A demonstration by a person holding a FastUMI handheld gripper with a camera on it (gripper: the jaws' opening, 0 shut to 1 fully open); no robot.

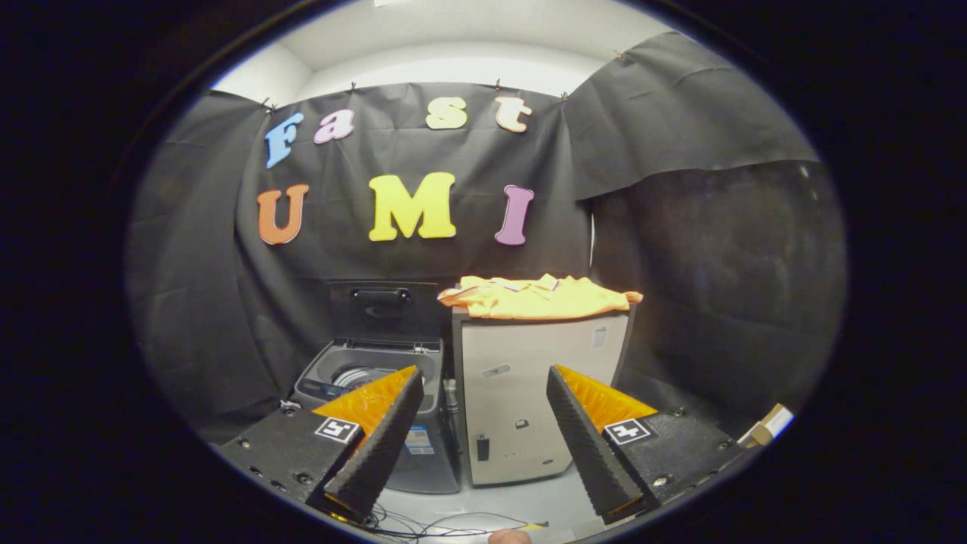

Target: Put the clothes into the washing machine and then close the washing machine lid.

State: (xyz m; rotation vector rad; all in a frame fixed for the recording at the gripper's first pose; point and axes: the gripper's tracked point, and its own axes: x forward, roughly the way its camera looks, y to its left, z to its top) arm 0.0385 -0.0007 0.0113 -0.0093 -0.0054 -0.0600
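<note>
- The claw (483,423) is nearest, fingers spread wide and gripping nothing, ready to take cloth.
- Beyond them, the orange clothes (538,296) lie heaped on a pale cabinet (529,393).
- Beside it, the washing machine (378,378) stands with its lid (384,311) propped up, so loading looks unobstructed.

Claw (483,393): fingers stood wide apart with nothing between them, well short of both appliances, open air ahead. Washing machine (378,408): lid (384,311) stood raised upright against the booth wall, leaving the drum opening (363,374) unblocked from above; the pale cabinet (529,393) stood just beside it on one side, black cloth on the other. Cabinet top: covered by the orange clothes (536,296), open space above them; loose cables (423,523) lay on the floor (521,502) below the fingers.
</note>
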